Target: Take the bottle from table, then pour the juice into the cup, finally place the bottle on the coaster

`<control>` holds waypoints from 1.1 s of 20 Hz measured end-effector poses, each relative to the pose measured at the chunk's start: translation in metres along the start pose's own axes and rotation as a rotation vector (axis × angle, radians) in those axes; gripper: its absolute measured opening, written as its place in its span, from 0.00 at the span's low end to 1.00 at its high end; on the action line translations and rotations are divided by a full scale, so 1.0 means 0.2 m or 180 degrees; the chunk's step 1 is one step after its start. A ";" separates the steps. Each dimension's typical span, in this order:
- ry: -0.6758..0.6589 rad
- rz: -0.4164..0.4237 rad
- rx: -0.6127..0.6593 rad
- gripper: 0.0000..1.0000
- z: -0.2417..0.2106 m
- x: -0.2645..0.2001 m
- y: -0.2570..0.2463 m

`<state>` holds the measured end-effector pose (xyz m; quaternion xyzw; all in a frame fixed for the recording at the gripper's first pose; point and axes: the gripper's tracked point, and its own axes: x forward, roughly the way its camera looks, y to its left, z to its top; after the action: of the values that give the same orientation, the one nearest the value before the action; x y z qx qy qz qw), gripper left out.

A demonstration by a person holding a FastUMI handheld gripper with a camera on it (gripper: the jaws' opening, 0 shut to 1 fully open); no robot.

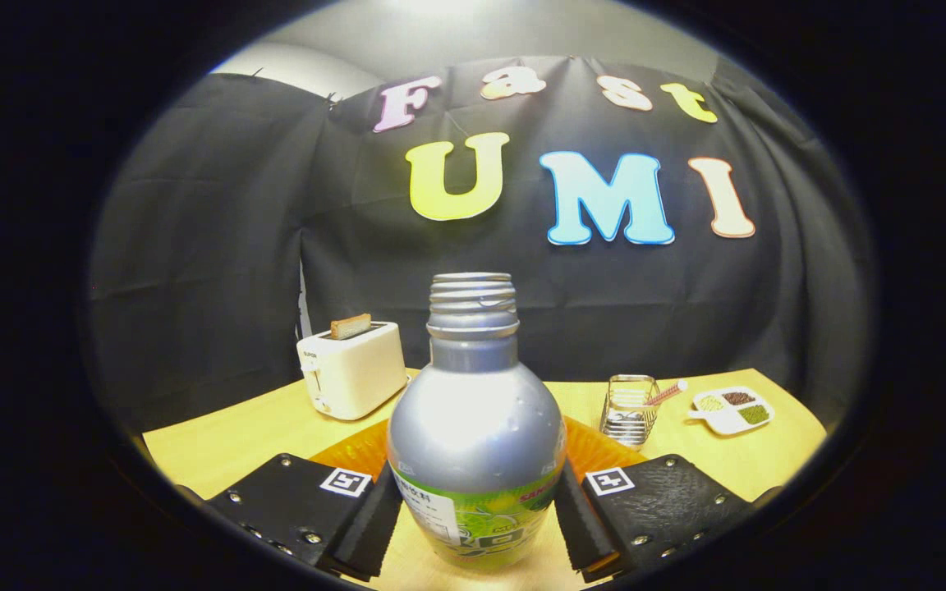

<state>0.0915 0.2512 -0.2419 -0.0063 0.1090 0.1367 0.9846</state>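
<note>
A silver bottle [475,427] with a green label and an uncapped threaded neck stands upright between my fingers. My gripper [477,513] is shut on the bottle, with both pads pressed against its lower sides. An orange coaster [596,447] lies on the table just behind the bottle, mostly hidden by it.
The wooden table [235,439] carries a cream toaster [351,369] with a slice of bread at the back left. A wire basket [629,408] with a pink-tipped stick and a white divided dish [732,409] of seeds stand at the back right.
</note>
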 end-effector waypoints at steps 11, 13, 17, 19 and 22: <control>-0.0138 0.0026 -0.0098 0.80 -0.02 0.12 0.04; -0.0171 0.0011 -0.0135 0.80 -0.06 0.16 0.05; -0.0112 -0.0039 -0.0204 0.80 -0.18 0.27 0.06; -0.0112 -0.0067 -0.0274 0.81 -0.21 0.32 0.06; -0.0117 -0.0140 -0.0313 0.81 -0.25 0.38 0.04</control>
<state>0.1511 0.2771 -0.3070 -0.0545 0.0839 0.1204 0.9877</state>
